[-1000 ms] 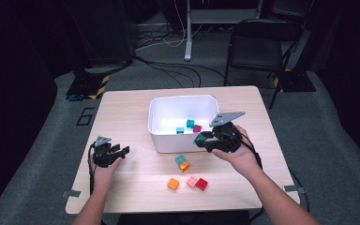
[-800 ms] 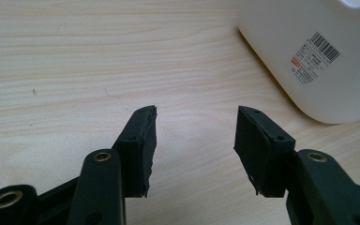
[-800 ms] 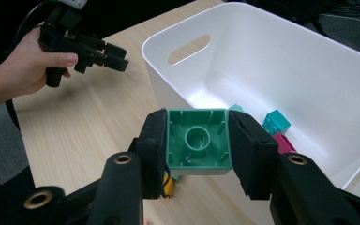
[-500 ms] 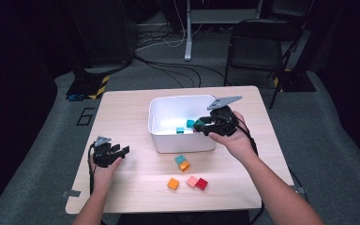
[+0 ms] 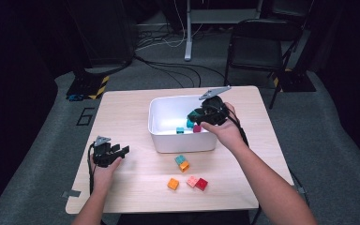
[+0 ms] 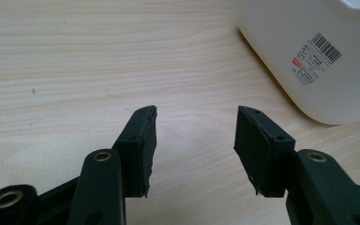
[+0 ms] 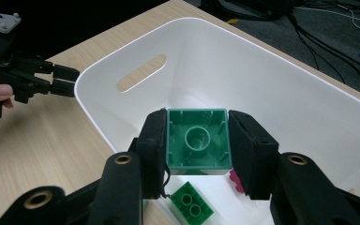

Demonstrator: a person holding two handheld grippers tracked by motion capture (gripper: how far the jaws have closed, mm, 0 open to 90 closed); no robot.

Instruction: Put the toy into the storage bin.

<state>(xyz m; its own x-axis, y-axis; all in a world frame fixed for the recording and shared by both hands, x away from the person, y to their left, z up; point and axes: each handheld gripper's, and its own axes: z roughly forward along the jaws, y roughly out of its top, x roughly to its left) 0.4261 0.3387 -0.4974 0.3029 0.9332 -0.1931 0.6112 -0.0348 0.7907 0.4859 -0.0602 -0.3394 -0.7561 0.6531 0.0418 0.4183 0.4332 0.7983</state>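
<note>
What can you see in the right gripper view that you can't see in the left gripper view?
Right gripper view: the right gripper squeezing a green block over the inside of the white bin, with a small green brick lying in it. Left gripper view: a barcode label on the bin's outside, and the left gripper open over bare wood. Both: the bin and the table.

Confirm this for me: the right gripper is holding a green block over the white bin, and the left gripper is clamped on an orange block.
One part is wrong. The right gripper does hold the green block over the white bin, but the left gripper is open and holds nothing, above bare table, as the left gripper view shows.
</note>
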